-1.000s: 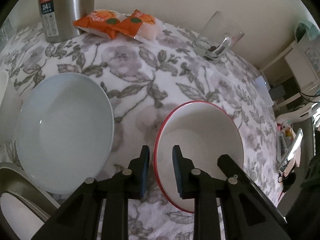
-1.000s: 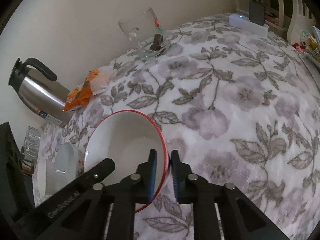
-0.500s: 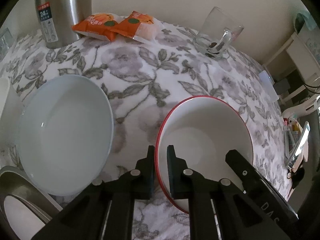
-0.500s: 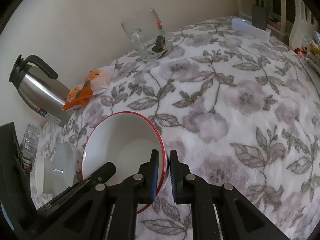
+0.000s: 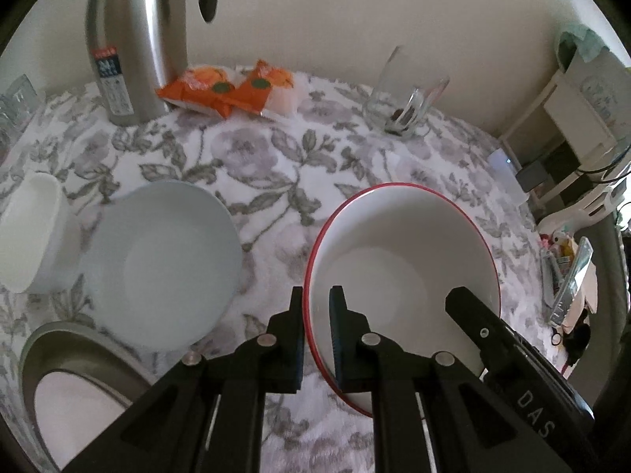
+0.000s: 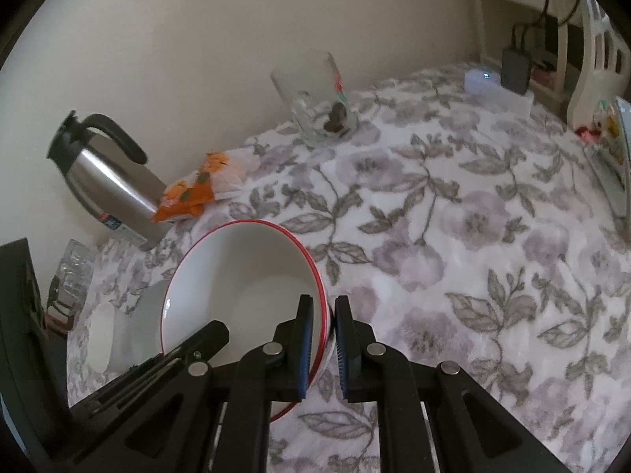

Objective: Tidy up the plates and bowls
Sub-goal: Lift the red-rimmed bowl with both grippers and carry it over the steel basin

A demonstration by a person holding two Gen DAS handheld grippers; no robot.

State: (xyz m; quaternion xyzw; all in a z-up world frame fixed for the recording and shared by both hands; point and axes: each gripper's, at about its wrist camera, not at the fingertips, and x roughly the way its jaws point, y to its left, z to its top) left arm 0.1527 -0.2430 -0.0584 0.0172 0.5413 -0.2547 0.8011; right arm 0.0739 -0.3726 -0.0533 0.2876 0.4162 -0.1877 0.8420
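A white bowl with a red rim [image 5: 398,260] is held above the floral tablecloth by both grippers. My left gripper [image 5: 316,307] is shut on its left rim. My right gripper [image 6: 323,315] is shut on its right rim; the bowl also shows in the right wrist view [image 6: 240,280]. A pale blue bowl [image 5: 161,264] sits to the left on the cloth, with a small white bowl [image 5: 29,232] beside it. A grey-rimmed plate [image 5: 67,378] lies at the lower left.
A steel thermos jug [image 5: 134,39] stands at the back left by the wall, with orange snack packets [image 5: 232,90] beside it. A glass mug [image 5: 406,98] stands at the back. Shelves and clutter [image 5: 572,126] are off the table's right edge.
Both grippers have closed on the red-rimmed bowl's rim and lifted it off the cloth. The views have pulled back and up.
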